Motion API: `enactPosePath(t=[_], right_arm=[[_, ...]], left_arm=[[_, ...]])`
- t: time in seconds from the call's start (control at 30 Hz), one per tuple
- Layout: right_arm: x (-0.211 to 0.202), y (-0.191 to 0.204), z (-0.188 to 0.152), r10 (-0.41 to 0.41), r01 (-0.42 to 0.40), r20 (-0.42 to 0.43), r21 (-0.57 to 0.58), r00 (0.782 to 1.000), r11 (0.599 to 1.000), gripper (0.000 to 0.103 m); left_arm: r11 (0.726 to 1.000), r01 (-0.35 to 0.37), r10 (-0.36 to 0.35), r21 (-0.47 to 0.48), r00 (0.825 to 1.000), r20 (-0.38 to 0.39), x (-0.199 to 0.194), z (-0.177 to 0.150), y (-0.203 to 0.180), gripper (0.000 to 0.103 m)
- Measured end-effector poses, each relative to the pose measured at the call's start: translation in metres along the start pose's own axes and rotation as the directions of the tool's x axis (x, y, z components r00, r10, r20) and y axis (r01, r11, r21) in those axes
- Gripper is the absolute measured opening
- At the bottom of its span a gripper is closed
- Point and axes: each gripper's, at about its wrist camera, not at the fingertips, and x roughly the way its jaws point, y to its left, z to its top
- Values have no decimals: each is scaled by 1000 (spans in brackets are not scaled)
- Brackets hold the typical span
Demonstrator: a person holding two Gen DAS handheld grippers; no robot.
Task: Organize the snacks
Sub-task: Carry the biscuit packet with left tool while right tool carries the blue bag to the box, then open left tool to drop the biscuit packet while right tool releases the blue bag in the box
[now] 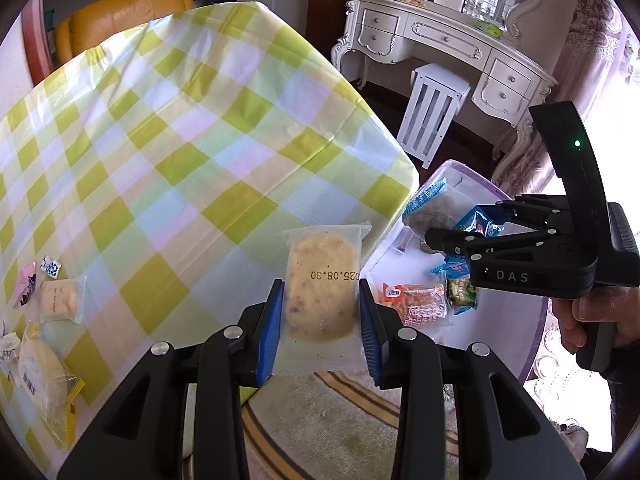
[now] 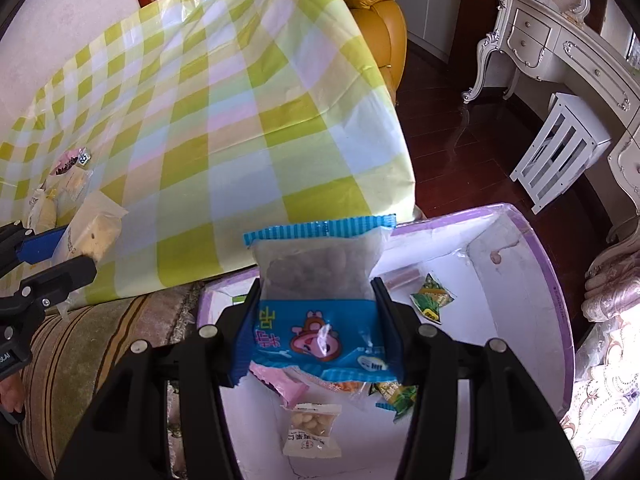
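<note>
a blue snack packet (image 2: 320, 312) is clamped upright in the right gripper (image 2: 320, 320), directly above the white box (image 2: 532, 280). a clear cake packet (image 1: 320, 296), clamped in the left gripper (image 1: 322, 320), is held beside the box, over the table edge (image 1: 384, 184).

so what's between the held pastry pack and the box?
Only the tablecloth edge lies between the pastry pack and the box, per left wrist view.
</note>
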Motion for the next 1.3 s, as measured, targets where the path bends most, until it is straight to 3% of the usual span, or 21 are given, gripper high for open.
enactPosePath(t=[0.2, 0.4, 0.57, 0.67, 0.87, 1.3], right_arm=[[0, -32, -11, -19, 19, -5, 52, 1000, 998, 52], [8, -60, -30, -43, 46, -34, 100, 999, 994, 52], [12, -75, -38, -51, 55, -36, 136, 998, 989, 52], [13, -74, -36, -42, 45, -25, 135, 999, 990, 53], [13, -65, -26, -22, 23, -10, 124, 1000, 992, 60], [9, -46, -16, -34, 35, -15, 93, 999, 995, 67]], left_arm=[[994, 56, -50, 96, 997, -64, 21, 7, -33, 35], [963, 136, -99, 234, 982, -163, 41, 4, -71, 35], [942, 173, -110, 286, 969, -223, 55, 2, -89, 35], [938, 190, -120, 290, 963, -243, 59, 1, -92, 35], [942, 201, -137, 269, 962, -238, 57, 2, -89, 51], [961, 194, -162, 198, 972, -169, 39, 10, -69, 55]])
